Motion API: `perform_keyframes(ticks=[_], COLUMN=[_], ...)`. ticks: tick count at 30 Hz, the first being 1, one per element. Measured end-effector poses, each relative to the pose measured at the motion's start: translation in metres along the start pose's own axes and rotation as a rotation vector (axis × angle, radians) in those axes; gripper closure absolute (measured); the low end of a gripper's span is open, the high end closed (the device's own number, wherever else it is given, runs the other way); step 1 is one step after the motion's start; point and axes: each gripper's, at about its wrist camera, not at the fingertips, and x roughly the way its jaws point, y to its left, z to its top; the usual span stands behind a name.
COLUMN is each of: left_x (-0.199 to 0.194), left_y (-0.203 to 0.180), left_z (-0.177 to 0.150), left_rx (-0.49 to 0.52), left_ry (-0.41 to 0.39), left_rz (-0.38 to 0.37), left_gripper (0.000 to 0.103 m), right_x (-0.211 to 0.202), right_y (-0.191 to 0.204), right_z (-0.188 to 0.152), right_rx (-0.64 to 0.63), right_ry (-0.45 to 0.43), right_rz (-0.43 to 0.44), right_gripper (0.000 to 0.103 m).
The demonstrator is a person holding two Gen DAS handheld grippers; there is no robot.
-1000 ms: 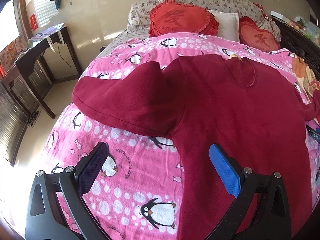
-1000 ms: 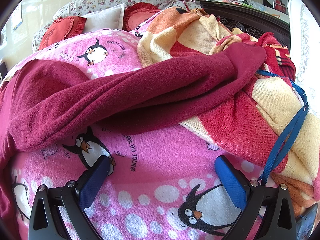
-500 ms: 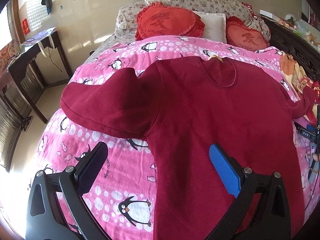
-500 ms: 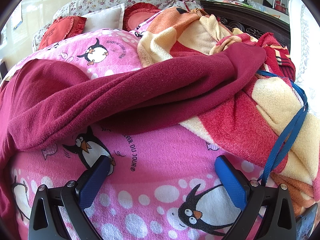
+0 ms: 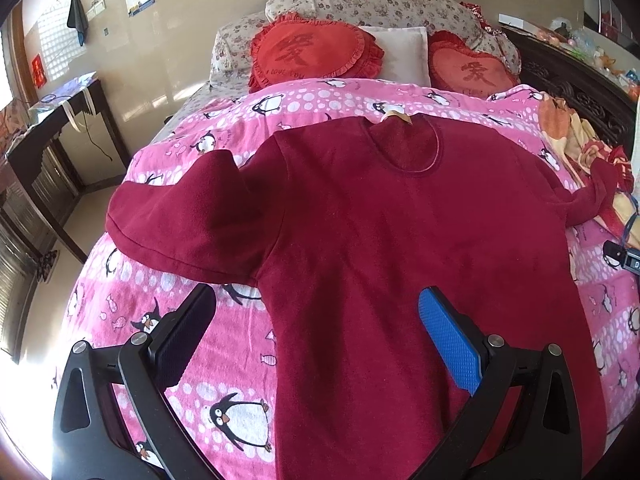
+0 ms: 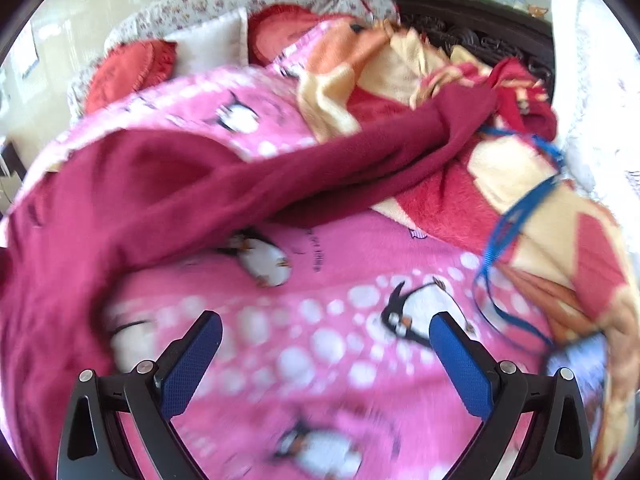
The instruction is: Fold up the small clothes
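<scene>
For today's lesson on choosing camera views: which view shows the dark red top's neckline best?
The left wrist view: the dark red top lies spread flat on the pink penguin blanket, its round neckline sharp and fully visible. The right wrist view is blurred and shows only a sleeve and one side; no neckline.

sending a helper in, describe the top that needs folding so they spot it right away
On the bed's pink penguin-print blanket, below the two red heart cushions, lies a dark red long-sleeved fleece top, spread flat, neckline toward the pillows. It is the only plain single-colour fabric there; the orange and cream blanket beside it is patterned.
</scene>
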Motion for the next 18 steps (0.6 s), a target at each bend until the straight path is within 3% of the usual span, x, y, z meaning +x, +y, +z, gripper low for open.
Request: perform_keyframes(ticks=[7, 18], left_x=[-0.007, -0.014], left_y=[-0.011, -0.008], left_z=[0.006, 0.012], left_rx=[-0.003, -0.024], left_ry=[-0.015, -0.018], left_rz=[-0.032, -0.036], left_gripper=[0.001, 0.001], right_x=[-0.063, -0.093], right_y=[0.063, 0.156], right_z=[-0.001, 0.003], right_rx=[-0.081, -0.221], right_ry=[-0.039, -0.023], right_rz=[0.115, 0.227], right_gripper=[0.0, 0.0])
